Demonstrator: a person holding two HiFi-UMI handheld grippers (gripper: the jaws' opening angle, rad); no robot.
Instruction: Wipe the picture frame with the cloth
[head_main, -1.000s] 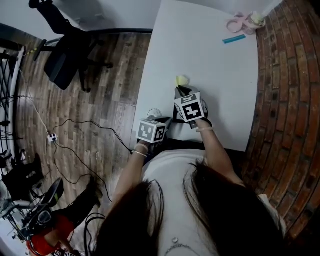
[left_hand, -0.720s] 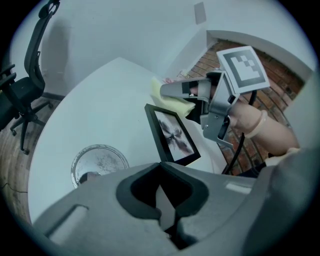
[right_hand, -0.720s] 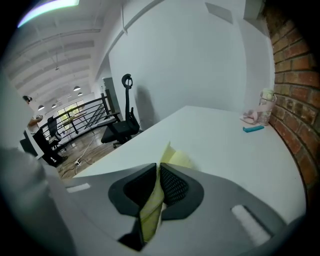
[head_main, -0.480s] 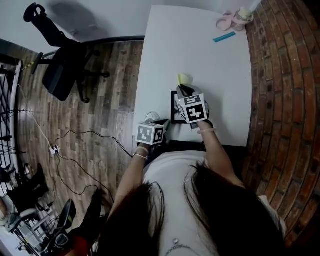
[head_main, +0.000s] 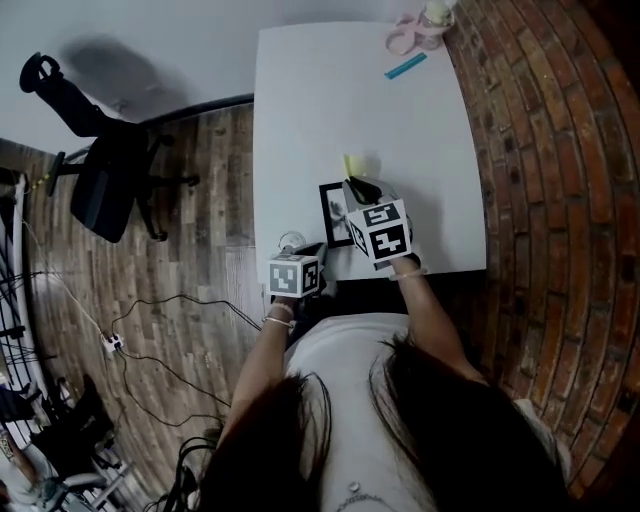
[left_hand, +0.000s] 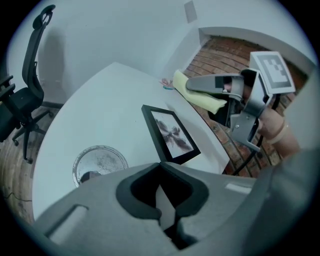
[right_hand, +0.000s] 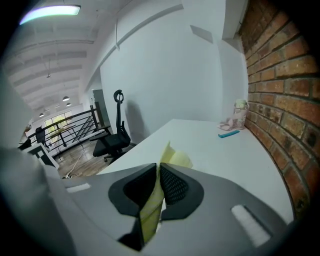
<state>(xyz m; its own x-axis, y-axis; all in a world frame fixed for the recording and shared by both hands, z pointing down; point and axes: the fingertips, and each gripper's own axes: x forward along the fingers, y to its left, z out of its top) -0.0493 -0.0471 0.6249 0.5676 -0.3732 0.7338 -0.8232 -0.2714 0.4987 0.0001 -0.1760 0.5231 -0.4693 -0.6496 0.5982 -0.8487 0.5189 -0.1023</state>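
A black picture frame (head_main: 334, 212) (left_hand: 170, 134) lies flat on the white table (head_main: 400, 130) near its front edge. My right gripper (head_main: 358, 188) (right_hand: 158, 168) (left_hand: 210, 85) hangs above the frame's right side, shut on a yellow cloth (head_main: 350, 165) (right_hand: 170, 159) (left_hand: 199, 94) that sticks out past the jaws. My left gripper (head_main: 316, 252) (left_hand: 161, 172) sits low at the table's front left corner, shut with nothing in it, pointing toward the frame.
A round glass dish (head_main: 290, 241) (left_hand: 98, 161) stands left of the frame, close to the left gripper. At the far end lie pink items (head_main: 412, 30) (right_hand: 235, 120) and a blue strip (head_main: 405, 66) (right_hand: 229, 133). A brick wall (head_main: 530, 150) runs along the right; an office chair (head_main: 100, 170) stands on the floor.
My right gripper has lifted with the cloth, and more of the frame now shows beside it. The left gripper has stayed where it was.
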